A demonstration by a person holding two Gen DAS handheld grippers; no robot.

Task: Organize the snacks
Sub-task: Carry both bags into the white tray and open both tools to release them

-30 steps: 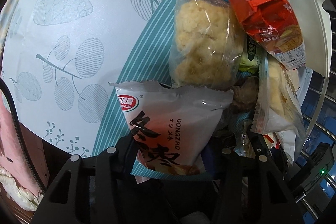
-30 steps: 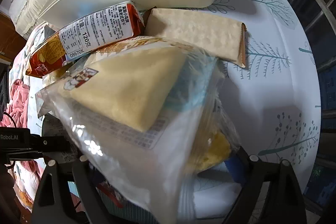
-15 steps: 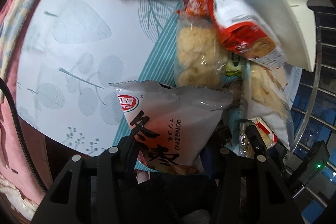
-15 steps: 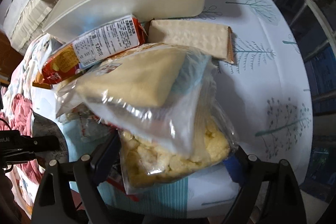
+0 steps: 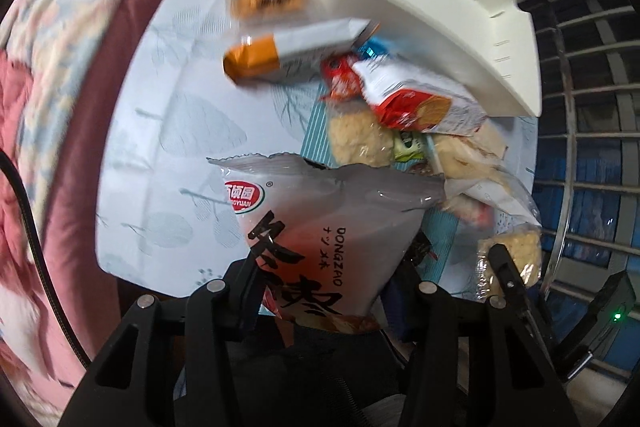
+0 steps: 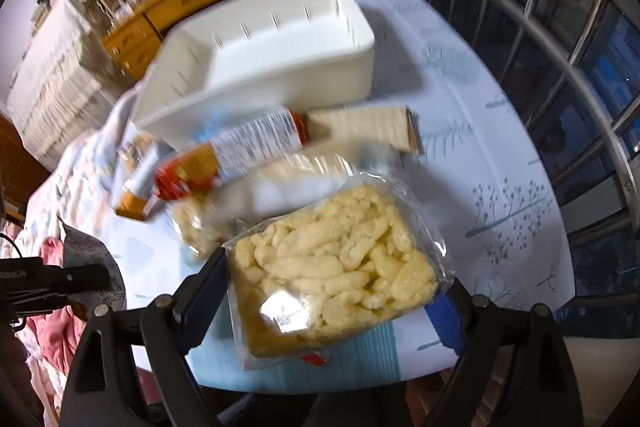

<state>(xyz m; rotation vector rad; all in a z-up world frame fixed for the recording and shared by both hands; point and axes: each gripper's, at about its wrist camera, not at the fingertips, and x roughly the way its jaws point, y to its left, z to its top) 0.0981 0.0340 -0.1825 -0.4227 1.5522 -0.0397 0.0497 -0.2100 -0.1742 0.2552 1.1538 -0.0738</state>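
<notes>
White bin (image 6: 280,39) is the reference, sitting on the leaf-print tablecloth (image 6: 480,155). Left gripper (image 5: 332,279) pinches the grey DONGZAO pouch (image 5: 320,223), held off the cloth on the near side of the bin. Right gripper (image 6: 332,291) clamps a clear pack of yellow puffs (image 6: 332,263), also nearer than the bin. Red-orange packet (image 6: 232,155) and tan wafer pack (image 6: 360,127) lie just beside the bin's front wall.

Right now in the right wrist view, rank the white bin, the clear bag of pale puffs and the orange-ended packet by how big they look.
1. white bin
2. clear bag of pale puffs, inflated by closeness to the camera
3. orange-ended packet
</notes>
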